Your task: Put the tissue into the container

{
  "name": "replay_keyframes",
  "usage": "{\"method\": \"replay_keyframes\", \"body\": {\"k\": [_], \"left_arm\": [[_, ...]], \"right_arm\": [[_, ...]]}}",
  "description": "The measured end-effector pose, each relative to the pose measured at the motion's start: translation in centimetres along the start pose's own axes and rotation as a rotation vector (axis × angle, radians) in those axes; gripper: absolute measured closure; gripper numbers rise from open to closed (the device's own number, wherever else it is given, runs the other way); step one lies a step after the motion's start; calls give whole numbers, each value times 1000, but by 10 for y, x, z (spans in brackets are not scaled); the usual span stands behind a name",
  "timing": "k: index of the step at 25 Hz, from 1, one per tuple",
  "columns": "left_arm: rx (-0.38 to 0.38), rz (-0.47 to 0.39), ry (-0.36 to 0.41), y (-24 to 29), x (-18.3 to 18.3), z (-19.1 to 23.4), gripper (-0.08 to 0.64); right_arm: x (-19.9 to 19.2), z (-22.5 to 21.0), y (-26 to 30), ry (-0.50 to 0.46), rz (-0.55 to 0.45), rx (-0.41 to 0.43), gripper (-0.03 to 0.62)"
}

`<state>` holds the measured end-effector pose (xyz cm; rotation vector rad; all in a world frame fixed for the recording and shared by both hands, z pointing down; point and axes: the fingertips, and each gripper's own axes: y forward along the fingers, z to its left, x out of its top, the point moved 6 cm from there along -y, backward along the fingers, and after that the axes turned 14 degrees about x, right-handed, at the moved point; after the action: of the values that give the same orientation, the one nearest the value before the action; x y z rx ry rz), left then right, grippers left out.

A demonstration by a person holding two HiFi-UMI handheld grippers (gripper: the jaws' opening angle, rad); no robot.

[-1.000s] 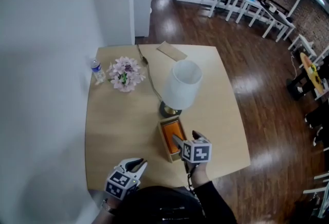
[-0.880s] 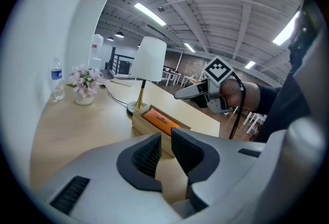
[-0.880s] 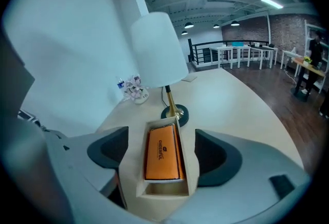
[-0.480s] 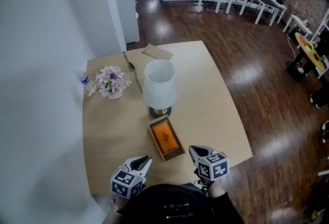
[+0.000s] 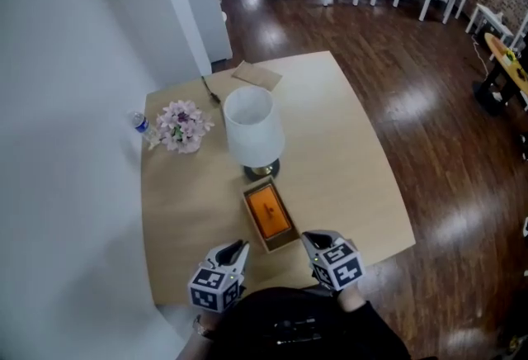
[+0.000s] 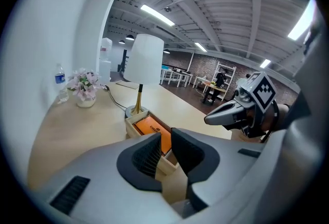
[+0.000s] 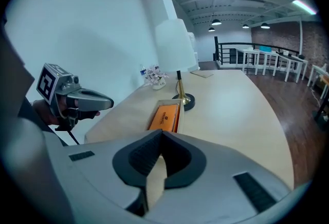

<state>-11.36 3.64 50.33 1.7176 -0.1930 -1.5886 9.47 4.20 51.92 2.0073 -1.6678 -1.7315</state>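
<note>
An orange tissue pack (image 5: 268,212) lies inside the open wooden container (image 5: 278,244) on the tan table, just in front of the lamp. Both grippers hover at the table's near edge, short of the container. My left gripper (image 5: 239,248) is to the container's lower left, its jaws a narrow gap apart with nothing between them. My right gripper (image 5: 309,238) is to its lower right, shut and empty. The left gripper view shows the pack (image 6: 149,126) beyond my own jaws (image 6: 165,138) and the right gripper (image 6: 208,119). In the right gripper view, the pack (image 7: 164,116) lies ahead of the shut jaws (image 7: 162,133).
A white-shaded lamp (image 5: 252,131) with a brass base stands behind the container, its cable running to the back. A flower pot (image 5: 181,123) and a water bottle (image 5: 140,123) sit at the left by the wall. A brown envelope (image 5: 256,73) lies at the far edge.
My right gripper has drawn back from over the container to the table's near edge, and its jaws have shut. The left gripper has barely moved.
</note>
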Motion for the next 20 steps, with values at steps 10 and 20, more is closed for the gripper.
{"method": "replay_keyframes", "body": {"k": [10, 20], "left_arm": [[57, 1, -57, -11, -6, 6, 500], [47, -11, -45, -12, -5, 11, 500]], "right_arm": [[4, -9, -4, 2, 16, 22, 591], [5, -8, -4, 1, 13, 5, 591]]}}
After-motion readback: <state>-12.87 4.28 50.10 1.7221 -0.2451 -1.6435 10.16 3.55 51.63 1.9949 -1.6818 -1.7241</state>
